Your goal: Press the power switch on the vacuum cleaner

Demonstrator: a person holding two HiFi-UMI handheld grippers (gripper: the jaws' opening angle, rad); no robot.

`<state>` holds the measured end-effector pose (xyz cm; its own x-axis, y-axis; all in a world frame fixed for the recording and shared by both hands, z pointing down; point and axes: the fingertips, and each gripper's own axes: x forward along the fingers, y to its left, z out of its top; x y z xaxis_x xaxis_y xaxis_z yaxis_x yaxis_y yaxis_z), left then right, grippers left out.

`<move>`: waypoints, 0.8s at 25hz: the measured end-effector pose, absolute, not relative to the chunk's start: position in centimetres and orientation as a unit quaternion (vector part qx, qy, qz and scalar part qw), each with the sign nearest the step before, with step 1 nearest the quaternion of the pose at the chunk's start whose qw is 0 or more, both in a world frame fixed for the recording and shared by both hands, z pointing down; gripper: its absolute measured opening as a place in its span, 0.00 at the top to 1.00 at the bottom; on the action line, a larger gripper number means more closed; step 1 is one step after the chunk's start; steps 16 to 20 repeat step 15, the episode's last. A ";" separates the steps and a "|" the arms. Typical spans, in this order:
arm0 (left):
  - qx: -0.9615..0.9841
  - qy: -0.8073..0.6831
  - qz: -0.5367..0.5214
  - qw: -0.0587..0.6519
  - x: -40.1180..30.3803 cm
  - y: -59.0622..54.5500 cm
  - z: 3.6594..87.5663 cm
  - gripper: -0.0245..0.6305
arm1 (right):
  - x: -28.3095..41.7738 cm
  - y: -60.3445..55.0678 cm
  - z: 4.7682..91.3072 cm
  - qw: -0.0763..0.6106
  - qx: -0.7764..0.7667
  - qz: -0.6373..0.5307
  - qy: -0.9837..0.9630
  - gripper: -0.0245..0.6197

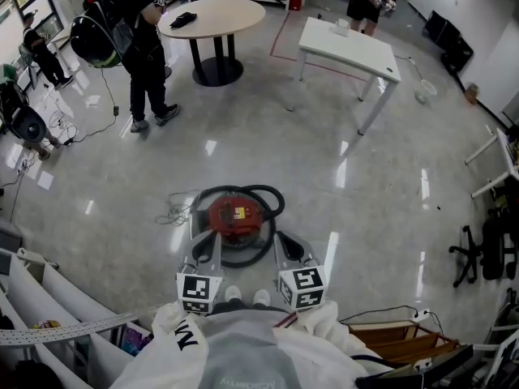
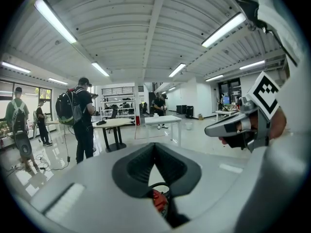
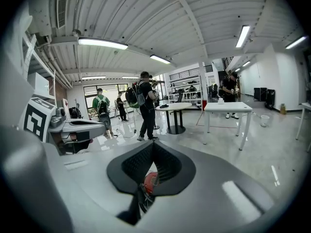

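Tongs together on left gripper (image 1: 208, 237) and right gripper (image 1: 280, 238), near one vacuum cleaner (image 1: 237, 214).

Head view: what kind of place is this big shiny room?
Probably a big open workshop or lab hall. The floor is bare and polished, long strip lights run under a high ribbed ceiling, and a round table and a white table stand with open space around them.
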<state>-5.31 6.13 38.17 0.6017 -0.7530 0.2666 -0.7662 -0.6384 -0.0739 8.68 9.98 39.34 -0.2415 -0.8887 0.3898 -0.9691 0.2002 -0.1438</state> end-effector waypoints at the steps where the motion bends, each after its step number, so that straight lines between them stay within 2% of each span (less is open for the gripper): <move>1: 0.894 -0.425 0.138 0.025 -5.5 6.2 38.2 0.96 | 8.5 10.0 39.3 0.112 0.605 0.181 -0.767 0.96; 20: 0.892 -0.431 0.133 0.029 -6.6 5.9 38.6 0.96 | 7.5 9.7 39.8 0.117 0.603 0.181 -0.768 0.96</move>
